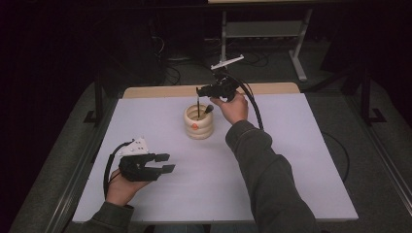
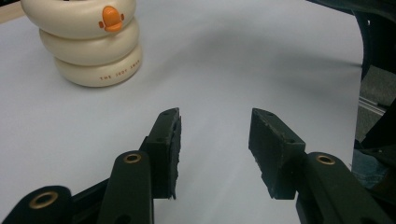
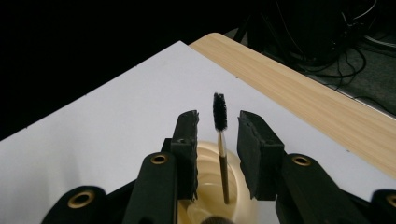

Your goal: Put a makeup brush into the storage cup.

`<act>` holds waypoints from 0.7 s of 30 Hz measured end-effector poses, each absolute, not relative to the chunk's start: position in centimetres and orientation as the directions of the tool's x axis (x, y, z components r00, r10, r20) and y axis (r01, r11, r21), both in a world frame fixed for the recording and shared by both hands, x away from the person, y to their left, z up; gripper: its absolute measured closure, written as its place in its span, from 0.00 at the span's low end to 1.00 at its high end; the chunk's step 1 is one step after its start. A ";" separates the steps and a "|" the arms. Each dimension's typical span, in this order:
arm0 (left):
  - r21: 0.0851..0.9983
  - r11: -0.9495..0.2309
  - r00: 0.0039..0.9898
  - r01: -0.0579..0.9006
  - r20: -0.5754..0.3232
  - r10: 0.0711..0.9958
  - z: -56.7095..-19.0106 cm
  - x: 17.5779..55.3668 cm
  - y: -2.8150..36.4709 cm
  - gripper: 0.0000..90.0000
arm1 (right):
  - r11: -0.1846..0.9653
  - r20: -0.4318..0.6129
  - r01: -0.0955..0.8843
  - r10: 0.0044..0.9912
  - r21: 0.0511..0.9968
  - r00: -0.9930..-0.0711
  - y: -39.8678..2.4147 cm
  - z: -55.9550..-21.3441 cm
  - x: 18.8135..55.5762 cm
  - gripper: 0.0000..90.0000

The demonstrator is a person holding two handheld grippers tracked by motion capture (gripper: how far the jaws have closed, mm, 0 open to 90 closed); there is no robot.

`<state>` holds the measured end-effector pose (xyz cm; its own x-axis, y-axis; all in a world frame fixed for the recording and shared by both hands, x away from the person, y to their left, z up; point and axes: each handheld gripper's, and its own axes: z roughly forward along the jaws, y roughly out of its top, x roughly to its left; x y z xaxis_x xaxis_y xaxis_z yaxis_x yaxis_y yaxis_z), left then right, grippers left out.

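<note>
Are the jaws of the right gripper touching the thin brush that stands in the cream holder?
Apart. The right gripper view shows the brush standing between the right gripper's open jaws, with a gap on each side.

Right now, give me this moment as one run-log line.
right gripper: open, jaws either side of brush standing in holder | left gripper: open, idle over mat

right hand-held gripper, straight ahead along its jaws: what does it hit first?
Probably the thin brush standing in the cream holder: it sits between the open jaws of the right hand-held gripper, untouched. Depth is unclear; beyond lies the white tabletop.
</note>
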<state>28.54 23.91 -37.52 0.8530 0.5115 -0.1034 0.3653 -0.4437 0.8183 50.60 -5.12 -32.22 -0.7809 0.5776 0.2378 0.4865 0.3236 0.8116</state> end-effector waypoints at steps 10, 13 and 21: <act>0.806 -0.456 0.846 0.378 -0.102 0.523 -37.8 28.7 23.9 0.56 | 0.308 0.247 0.492 0.584 0.814 -0.774 -7.0 -31.7 49.6 0.67; 0.802 -0.456 0.847 0.386 -0.112 0.521 -37.9 28.7 23.7 0.55 | 0.300 0.255 0.498 0.585 0.814 -0.770 -7.5 -31.7 49.4 0.63; 0.806 -0.441 0.838 0.395 -0.119 0.533 -38.0 28.9 23.6 0.52 | 0.293 0.245 0.497 0.603 0.817 -0.759 -9.2 -31.8 48.6 0.57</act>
